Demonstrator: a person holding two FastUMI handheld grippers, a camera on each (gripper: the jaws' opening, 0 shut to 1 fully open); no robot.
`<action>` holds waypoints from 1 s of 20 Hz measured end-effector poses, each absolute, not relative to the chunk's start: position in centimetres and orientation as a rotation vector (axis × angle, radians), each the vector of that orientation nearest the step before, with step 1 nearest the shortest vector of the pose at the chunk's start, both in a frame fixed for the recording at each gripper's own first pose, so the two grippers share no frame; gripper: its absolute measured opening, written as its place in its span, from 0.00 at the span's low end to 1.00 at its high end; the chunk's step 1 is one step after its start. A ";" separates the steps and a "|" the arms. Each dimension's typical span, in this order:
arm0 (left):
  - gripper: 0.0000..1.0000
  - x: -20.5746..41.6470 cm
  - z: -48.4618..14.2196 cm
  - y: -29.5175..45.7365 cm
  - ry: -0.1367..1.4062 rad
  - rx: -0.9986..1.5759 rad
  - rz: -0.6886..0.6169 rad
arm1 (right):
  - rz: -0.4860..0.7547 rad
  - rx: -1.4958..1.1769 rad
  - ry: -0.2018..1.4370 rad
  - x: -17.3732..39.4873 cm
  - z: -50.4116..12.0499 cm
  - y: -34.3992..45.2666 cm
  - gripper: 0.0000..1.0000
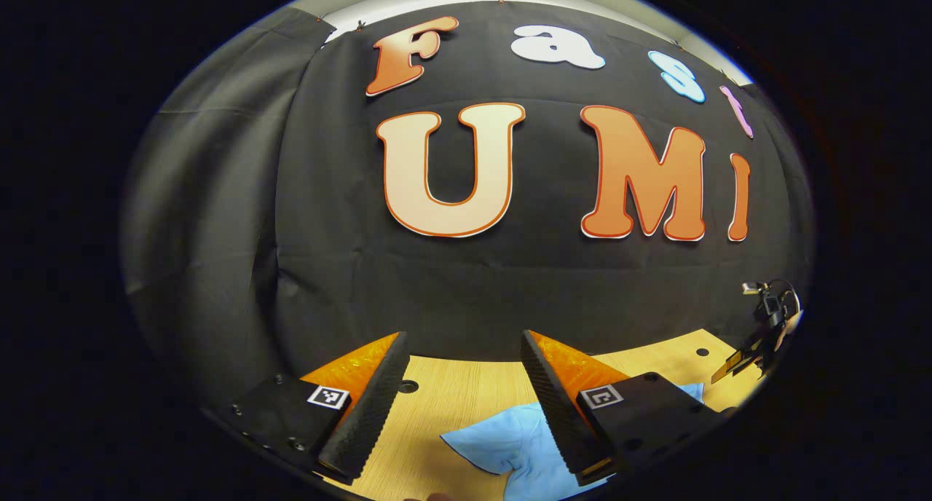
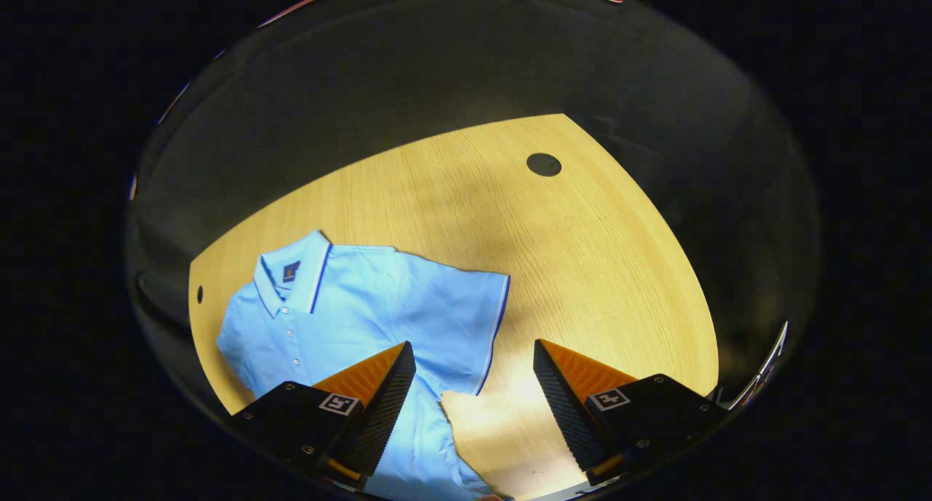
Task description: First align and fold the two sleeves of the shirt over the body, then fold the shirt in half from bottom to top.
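Note:
A light blue polo shirt (image 2: 364,312) with dark blue trim lies flat on the wooden table (image 2: 568,268), collar (image 2: 291,275) toward the far left, one short sleeve (image 2: 466,319) spread toward the middle. My right gripper (image 2: 473,355) hovers open above that sleeve's hem and the bare wood beside it, nothing between its fingers. In the left gripper view a crumpled part of the shirt (image 1: 502,443) lies low between the fingers. My left gripper (image 1: 462,348) is open, held above the table and pointing at the booth wall. The right gripper (image 1: 764,326) shows far right there.
Round dark holes mark the tabletop (image 2: 544,164) (image 1: 408,386). The table's curved far edge meets the black cloth wall (image 1: 473,290). Bare wood stretches to the right of the shirt in the right gripper view.

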State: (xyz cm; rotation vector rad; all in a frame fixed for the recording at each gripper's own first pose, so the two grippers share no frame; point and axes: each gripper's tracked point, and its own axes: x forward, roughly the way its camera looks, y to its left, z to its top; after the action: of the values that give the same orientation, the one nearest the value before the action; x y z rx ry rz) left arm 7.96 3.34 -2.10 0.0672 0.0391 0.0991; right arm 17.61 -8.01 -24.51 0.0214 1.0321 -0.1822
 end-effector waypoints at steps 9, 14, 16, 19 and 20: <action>0.99 8.0 -3.8 5.4 0.072 0.071 0.137 | -0.288 0.029 1.151 19.8 -29.9 -10.9 0.99; 1.00 8.2 -4.6 6.0 0.094 0.051 0.149 | -0.286 0.049 1.183 19.7 -30.7 -10.7 0.85; 1.00 8.2 -4.7 6.0 0.095 0.055 0.150 | -0.296 0.056 1.190 19.6 -31.6 -10.6 0.76; 1.00 8.1 -4.9 6.2 0.097 0.060 0.151 | -0.291 0.086 1.216 18.8 -32.3 -10.4 0.67; 1.00 8.1 -4.9 6.3 0.098 0.059 0.152 | -0.289 0.080 1.201 19.4 -32.3 -10.6 0.64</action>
State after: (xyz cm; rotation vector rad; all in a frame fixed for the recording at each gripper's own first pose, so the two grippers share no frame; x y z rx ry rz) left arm 8.05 6.30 -4.86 0.0589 0.0984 0.1519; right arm 19.38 -10.64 -32.33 0.0801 1.2010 -0.2886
